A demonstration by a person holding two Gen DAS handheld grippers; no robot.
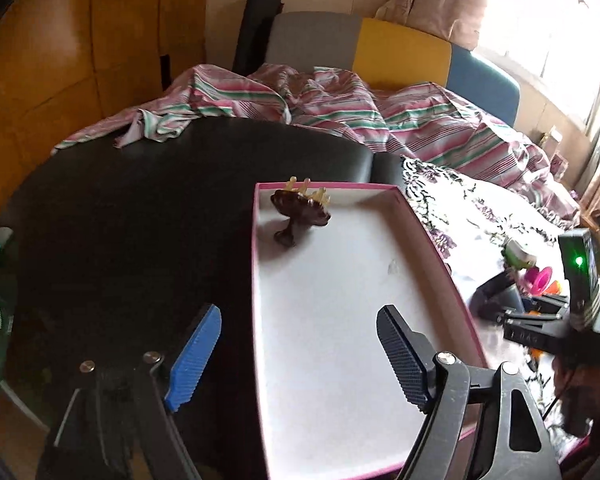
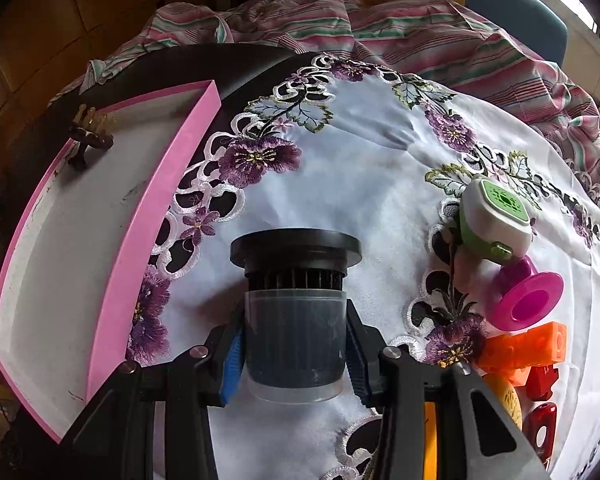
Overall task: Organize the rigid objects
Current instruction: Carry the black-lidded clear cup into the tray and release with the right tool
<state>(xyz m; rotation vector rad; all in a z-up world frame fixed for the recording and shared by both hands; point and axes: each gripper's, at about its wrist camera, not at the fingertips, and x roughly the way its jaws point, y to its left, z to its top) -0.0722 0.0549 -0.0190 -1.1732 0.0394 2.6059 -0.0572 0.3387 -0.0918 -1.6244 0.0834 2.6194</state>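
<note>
A shallow pink-rimmed box [image 1: 436,248] with a white floor lies on the table; a brown hair claw clip [image 1: 300,210] stands in its far left corner. My left gripper [image 1: 300,356] hovers open over the box's near left edge, nothing between its fingers. In the right wrist view the pink box [image 2: 152,216] is at left with the clip [image 2: 88,140] inside. My right gripper [image 2: 294,352] is shut on a dark cylindrical filter [image 2: 296,304] with a black flange and clear cap, over the embroidered cloth.
At right on the white floral cloth [image 2: 360,160] lie a green-and-white gadget [image 2: 496,216], a magenta spool [image 2: 528,300], orange blocks [image 2: 528,344] and red pieces [image 2: 540,412]. A striped sheet [image 1: 340,112] is bunched behind the dark table [image 1: 140,208]. Chairs stand behind it.
</note>
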